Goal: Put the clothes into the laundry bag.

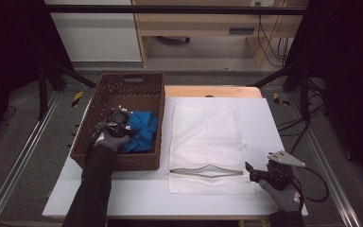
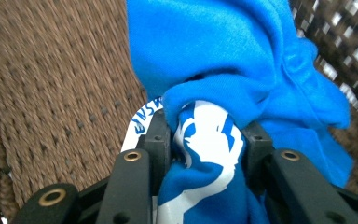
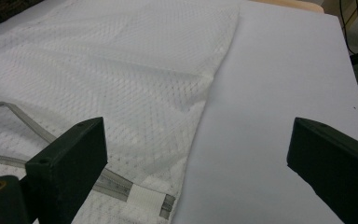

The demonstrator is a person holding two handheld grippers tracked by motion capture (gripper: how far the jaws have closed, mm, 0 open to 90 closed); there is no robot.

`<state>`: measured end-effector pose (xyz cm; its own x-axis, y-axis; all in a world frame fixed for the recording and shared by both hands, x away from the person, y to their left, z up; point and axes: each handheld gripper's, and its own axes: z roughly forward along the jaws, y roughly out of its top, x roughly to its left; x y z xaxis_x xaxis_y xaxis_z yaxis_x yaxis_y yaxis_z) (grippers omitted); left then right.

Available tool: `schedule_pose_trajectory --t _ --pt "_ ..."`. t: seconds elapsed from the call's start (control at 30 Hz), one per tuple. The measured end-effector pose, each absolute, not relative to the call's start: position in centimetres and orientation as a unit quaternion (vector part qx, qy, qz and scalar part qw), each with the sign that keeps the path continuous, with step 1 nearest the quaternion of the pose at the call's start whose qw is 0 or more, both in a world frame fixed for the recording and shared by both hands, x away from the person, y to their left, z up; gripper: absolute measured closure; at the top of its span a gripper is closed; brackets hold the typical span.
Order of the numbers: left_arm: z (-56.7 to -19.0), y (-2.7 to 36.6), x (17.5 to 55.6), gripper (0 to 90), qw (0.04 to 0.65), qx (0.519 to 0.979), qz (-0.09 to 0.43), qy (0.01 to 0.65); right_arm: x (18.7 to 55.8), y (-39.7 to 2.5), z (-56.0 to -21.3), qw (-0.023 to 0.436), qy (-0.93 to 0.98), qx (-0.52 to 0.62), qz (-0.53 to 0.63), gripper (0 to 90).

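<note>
Left gripper view: the left gripper (image 2: 205, 140) has its two black jaws pinched on a fold of a blue garment (image 2: 242, 60) printed in white, bunched inside a brown wicker basket (image 2: 51, 102). In the high view the garment (image 1: 142, 130) lies in the near right part of the basket (image 1: 123, 163), which stands on the left of a white tabletop (image 1: 264, 118); the left gripper (image 1: 116, 120) reaches into it from a dark-sleeved, gloved hand (image 1: 108, 141). Just right of the basket a white mesh laundry bag (image 1: 208, 137) lies flat, its grey zipper (image 1: 205, 171) partly open at the near end. The right gripper (image 1: 253, 172) rests near the bag's near right corner with jaws spread wide, apart from the mesh (image 3: 121, 70). A wooden board (image 1: 212, 91) edges the table's far side. Beyond are grey floor, metal rails, dark frame legs, a pale cabinet and trailing cables.
</note>
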<state>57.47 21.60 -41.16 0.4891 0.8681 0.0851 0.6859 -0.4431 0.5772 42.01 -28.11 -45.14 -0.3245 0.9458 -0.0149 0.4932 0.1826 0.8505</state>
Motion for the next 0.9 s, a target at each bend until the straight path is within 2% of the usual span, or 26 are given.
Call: schedule_pose_trajectory --t 0.1,0.53,0.9 --pt "-40.6 22.0 57.2 62.9 0.277 0.814 0.192 0.473 42.1 -28.2 -45.2 0.293 0.714 0.502 0.391 5.3" --pt "-39.1 23.1 55.8 62.9 0.358 0.763 0.242 0.481 42.0 -28.2 -45.1 0.294 0.711 0.503 0.394 5.3" --pt "-37.7 24.4 54.8 62.7 0.438 0.705 0.264 0.491 42.0 -28.3 -44.9 0.296 0.709 0.503 0.395 5.3"
